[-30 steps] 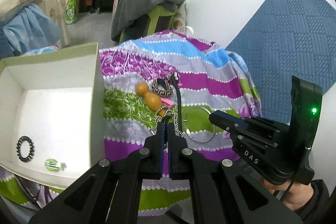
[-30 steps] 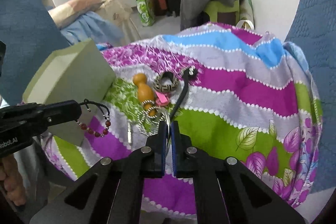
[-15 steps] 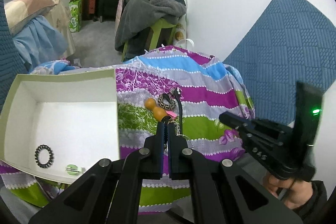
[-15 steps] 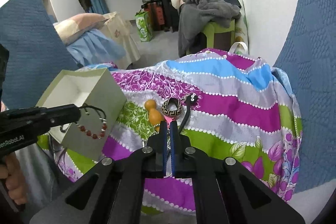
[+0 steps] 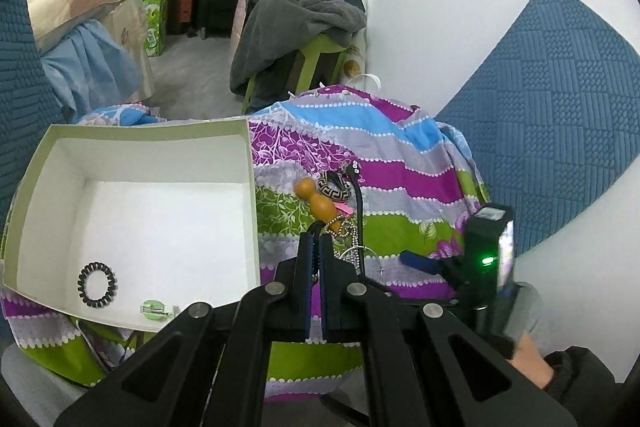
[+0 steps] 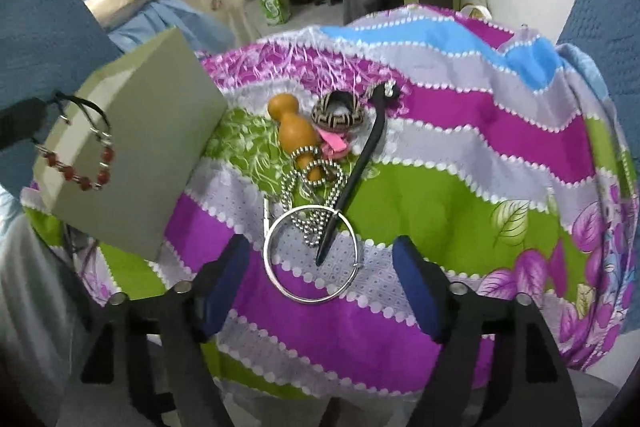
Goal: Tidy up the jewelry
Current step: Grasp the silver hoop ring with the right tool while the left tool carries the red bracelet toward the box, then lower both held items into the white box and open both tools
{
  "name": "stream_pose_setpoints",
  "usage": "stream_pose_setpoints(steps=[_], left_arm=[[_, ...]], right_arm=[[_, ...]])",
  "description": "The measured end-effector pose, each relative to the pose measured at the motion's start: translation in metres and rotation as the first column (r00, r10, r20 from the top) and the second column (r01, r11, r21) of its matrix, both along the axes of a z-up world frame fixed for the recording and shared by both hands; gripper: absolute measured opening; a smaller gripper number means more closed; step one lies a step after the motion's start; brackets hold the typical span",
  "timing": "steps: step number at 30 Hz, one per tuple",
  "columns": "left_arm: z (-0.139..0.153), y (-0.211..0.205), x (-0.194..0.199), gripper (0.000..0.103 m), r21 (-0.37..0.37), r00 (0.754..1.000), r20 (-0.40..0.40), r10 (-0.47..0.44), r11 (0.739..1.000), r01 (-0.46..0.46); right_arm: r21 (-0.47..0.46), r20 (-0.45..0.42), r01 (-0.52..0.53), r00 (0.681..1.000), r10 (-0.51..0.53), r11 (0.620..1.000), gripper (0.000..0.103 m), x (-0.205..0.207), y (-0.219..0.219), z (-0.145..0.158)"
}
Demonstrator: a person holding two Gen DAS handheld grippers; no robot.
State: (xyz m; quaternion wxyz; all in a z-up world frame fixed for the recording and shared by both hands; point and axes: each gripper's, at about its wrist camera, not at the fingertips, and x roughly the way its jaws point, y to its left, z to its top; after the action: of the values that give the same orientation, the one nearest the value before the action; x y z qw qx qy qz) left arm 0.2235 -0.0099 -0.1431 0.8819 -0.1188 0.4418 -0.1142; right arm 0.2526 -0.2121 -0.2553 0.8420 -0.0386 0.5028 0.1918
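1. Left gripper (image 5: 315,247): jaws clenched on the black cord of a red-bead bracelet (image 6: 78,151). In the right wrist view the bracelet dangles off the gripper tip, in front of the outer wall of the box (image 5: 250,195).
2. Right gripper (image 6: 320,267): jaws opening, nothing pinched. A silver bangle (image 6: 313,254) lies flat on the cloth between the blue pads (image 6: 412,279), which do not touch it.
3. Box: pale green outside, white inside, open top, on the left of the striped floral cloth (image 6: 460,187). Inside, near corner: a black coil hair tie (image 5: 97,284) and a small green item (image 5: 154,308) just right of it.
4. Remaining pile on the cloth, right of the box: orange gourd-shaped piece (image 6: 298,133), ball chain (image 6: 312,187) looped over its near end, patterned black-and-tan ring-shaped piece (image 6: 339,111) at the far side, pink bit (image 6: 333,143) beside the gourd.
5. Black stick (image 6: 352,183) runs from the far end of the pile down to the bangle; its near tip sits inside the ring.
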Motion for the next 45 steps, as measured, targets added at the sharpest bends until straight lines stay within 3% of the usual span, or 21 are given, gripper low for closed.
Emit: stream_pose_setpoints(steps=[11, 13, 21, 31, 37, 45], left_arm=[[-0.002, 0.003, -0.002, 0.000, 0.001, 1.000, -0.001, 0.005, 1.000, -0.005], [-0.002, 0.003, -0.002, 0.000, 0.003, 1.000, -0.004, 0.006, 1.000, -0.006], [-0.004, 0.011, -0.001, 0.000, 0.005, 1.000, -0.013, 0.015, 1.000, -0.015], [0.017, 0.031, 0.006, 0.000, 0.014, 0.999, 0.023, 0.032, 0.999, -0.033], [0.043, 0.047, 0.008, 0.000, 0.028, 0.997, 0.070, 0.038, 0.999, -0.041], [0.068, 0.090, 0.006, 0.000, 0.045, 0.991, 0.109, 0.073, 0.996, -0.078]], right_arm=[[-0.115, -0.011, -0.064, 0.998, 0.063, 0.991, 0.070, -0.003, 0.023, -0.029], [-0.126, -0.005, -0.050, 0.999, 0.050, 0.991, 0.063, -0.002, 0.024, -0.027], [-0.103, -0.010, 0.036, 0.999, -0.037, 0.994, 0.063, -0.003, 0.020, -0.012], [-0.039, 0.101, 0.148, 0.984, -0.144, 0.988, 0.063, 0.002, 0.012, 0.069], [0.008, 0.191, 0.157, 0.969, -0.156, 0.988, 0.063, 0.001, 0.029, 0.130], [0.057, 0.261, 0.102, 0.959, -0.114, 0.993, 0.063, -0.002, 0.065, 0.178]])
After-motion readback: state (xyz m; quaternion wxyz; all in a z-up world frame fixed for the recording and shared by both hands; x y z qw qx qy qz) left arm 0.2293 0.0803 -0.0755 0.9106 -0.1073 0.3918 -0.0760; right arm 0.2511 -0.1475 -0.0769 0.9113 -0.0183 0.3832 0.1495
